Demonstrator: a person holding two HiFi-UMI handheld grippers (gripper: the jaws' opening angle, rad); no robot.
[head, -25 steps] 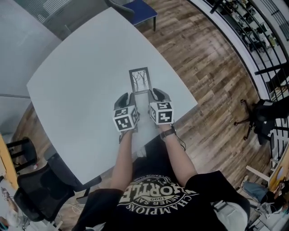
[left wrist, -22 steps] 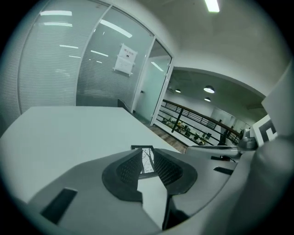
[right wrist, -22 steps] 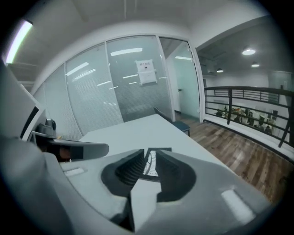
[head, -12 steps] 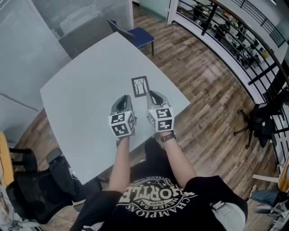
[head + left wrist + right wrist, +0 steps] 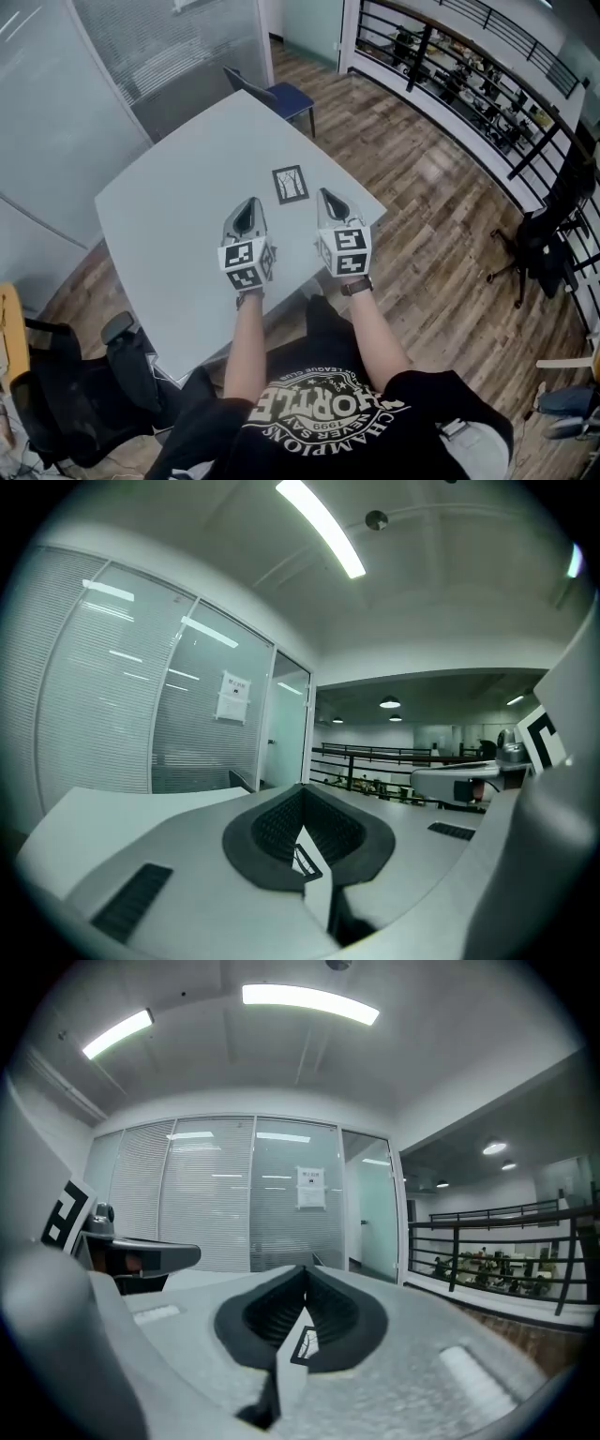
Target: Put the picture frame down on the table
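Observation:
The picture frame (image 5: 290,184), black-edged with a print of bare trees, lies flat on the white table (image 5: 169,216) near its right corner. Both grippers hover closer to me than the frame, clear of it. My left gripper (image 5: 248,208) is down and to the frame's left, my right gripper (image 5: 332,201) just to its right. Each has its jaws together with nothing held. A slice of the frame (image 5: 305,860) shows through the slit of my left gripper (image 5: 302,789). The frame (image 5: 303,1344) shows likewise below my right gripper (image 5: 307,1269).
A blue chair (image 5: 281,94) stands at the table's far corner. Black office chairs (image 5: 84,384) sit at the lower left. A glass partition (image 5: 56,122) runs along the left side, and a black railing (image 5: 469,84) along the right. The table's right edge (image 5: 380,204) is close to my right gripper.
Both grippers were at the frame's near edge a second ago; they have since drawn back toward me and apart. The frame stays on the table, and the view has widened.

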